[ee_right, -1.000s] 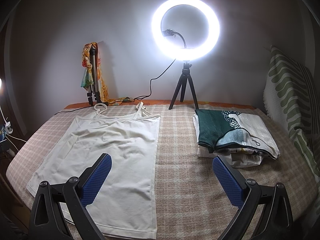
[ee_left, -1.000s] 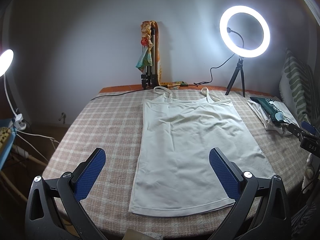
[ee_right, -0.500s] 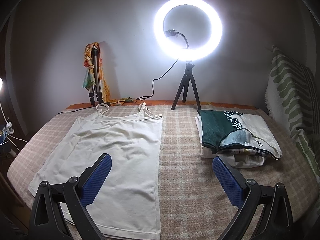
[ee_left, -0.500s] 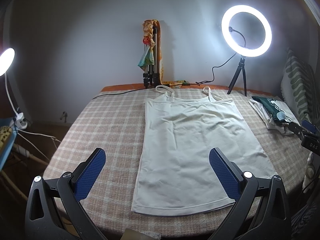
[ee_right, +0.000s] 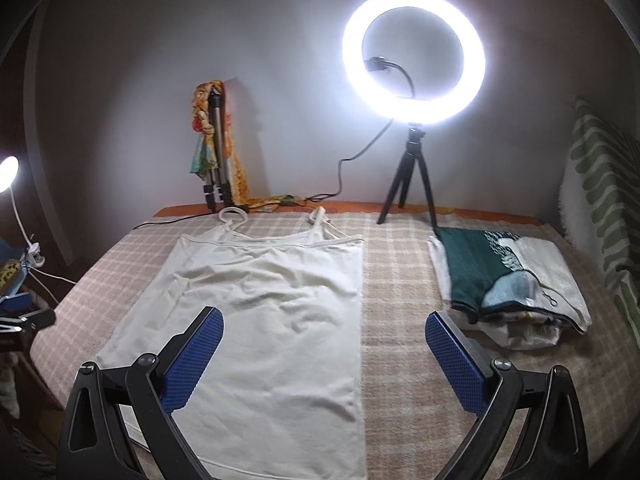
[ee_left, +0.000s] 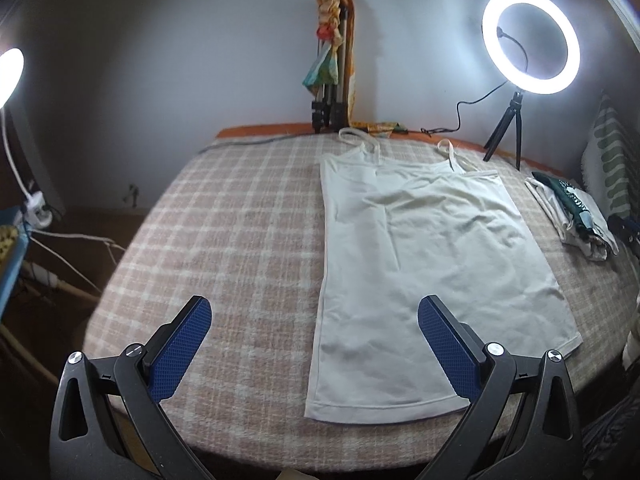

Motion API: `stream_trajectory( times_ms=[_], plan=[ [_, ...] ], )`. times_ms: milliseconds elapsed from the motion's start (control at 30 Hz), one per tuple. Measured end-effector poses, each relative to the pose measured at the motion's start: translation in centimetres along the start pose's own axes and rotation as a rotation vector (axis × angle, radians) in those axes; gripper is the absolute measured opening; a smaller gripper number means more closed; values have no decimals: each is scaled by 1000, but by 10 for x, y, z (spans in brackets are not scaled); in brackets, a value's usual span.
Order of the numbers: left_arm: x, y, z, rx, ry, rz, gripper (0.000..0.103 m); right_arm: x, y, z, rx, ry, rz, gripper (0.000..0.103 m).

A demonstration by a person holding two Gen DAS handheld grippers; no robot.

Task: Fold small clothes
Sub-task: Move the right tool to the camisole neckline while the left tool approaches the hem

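Camisole: one white camisole (ee_left: 424, 264) lies flat on the checked tabletop (ee_left: 232, 240), two thin straps at the far end toward the wall, hem at the near edge; some soft wrinkles across the chest
Left gripper: left gripper (ee_left: 314, 344) hangs above the near edge, its two blue-padded fingers (ee_left: 180, 350) spread wide and holding nothing; the camisole's left side edge runs between them
Right gripper: right gripper (ee_right: 324, 356) is above the near edge too, its two fingers (ee_right: 452, 362) wide apart and empty; the left one is over the camisole (ee_right: 272, 312), the right one over bare tabletop (ee_right: 400, 280)
Folded clothes: one stack (ee_right: 504, 280) on the right, well apart from the camisole, a dark green patterned piece on top
Lights: one ring light (ee_right: 414, 54) on a small tripod at the far right, one smaller lamp (ee_left: 8, 76) at the far left
Tripods: a folded one (ee_left: 330, 96) draped with a coloured scarf leans on the far wall
Pillow: one green-striped pillow (ee_right: 604, 192) at the right edge
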State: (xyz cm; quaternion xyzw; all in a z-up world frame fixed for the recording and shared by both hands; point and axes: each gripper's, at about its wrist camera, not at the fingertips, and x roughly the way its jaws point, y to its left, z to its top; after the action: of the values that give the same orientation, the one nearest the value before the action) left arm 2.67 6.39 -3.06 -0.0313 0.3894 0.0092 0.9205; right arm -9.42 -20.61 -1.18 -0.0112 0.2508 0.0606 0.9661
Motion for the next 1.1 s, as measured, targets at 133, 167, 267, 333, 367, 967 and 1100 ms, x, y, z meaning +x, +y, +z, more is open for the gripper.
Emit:
stream_trajectory(
  times_ms=[133,167,267,333,367,967,1100],
  plan=[
    [8,19,-13,-83,20,-37,102,13,20,11,-36,3,47,102],
    [10,23,-16,-108,24,-47,100,19,23,16,-26,15,68,102],
    [19,29,-25,-140,77,-90,91,38,33,30,17,62,142,102],
    [25,33,-32,-157,105,-108,85,56,44,42,23,95,181,99],
    [27,36,-35,-170,119,-119,84,64,51,46,15,107,193,97],
    [53,46,-67,-228,272,-277,53,208,177,97,-86,393,382,66],
    [54,42,-66,-200,269,-282,53,246,205,98,-102,456,397,63]
  ],
)
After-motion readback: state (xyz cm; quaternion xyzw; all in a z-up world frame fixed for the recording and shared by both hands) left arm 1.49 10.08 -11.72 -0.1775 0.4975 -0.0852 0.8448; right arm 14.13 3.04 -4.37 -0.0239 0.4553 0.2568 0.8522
